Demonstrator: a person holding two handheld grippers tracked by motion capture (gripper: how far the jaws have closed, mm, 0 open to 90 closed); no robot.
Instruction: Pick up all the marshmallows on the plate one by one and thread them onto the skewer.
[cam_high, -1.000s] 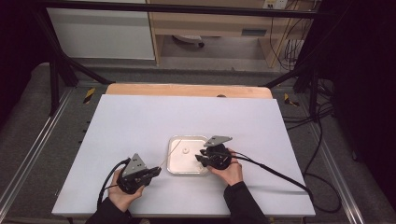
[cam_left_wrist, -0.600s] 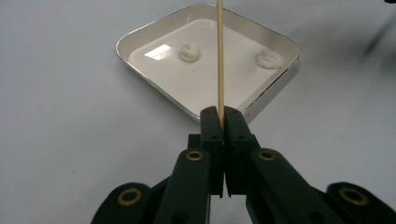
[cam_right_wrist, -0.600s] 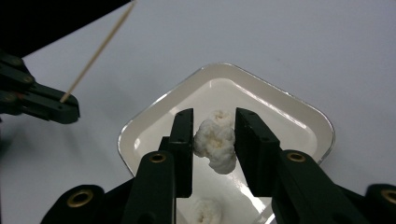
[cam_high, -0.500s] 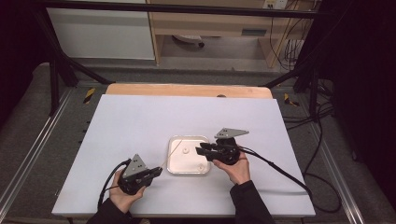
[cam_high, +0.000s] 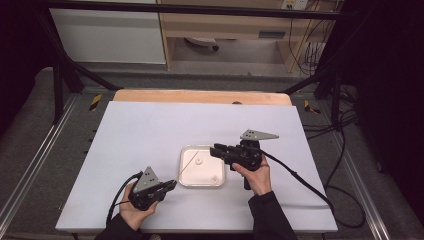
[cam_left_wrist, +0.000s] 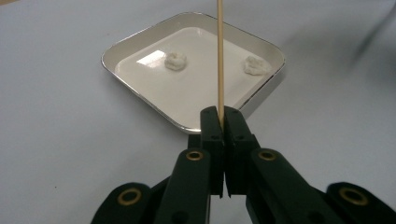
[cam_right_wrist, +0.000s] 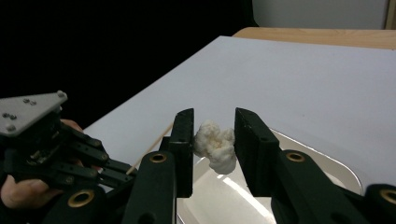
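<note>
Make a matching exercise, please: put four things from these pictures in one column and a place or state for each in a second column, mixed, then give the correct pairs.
Things
1. wooden skewer
2. white popcorn-like piece
3. white square tray
4. two small white pieces

Places or states
A. lying inside the tray
B. clamped in the left hand-held gripper
C. resting on the white table
D. held between the jaws of the right hand-held gripper

Pairs: 1-B, 2-D, 3-C, 4-A
</note>
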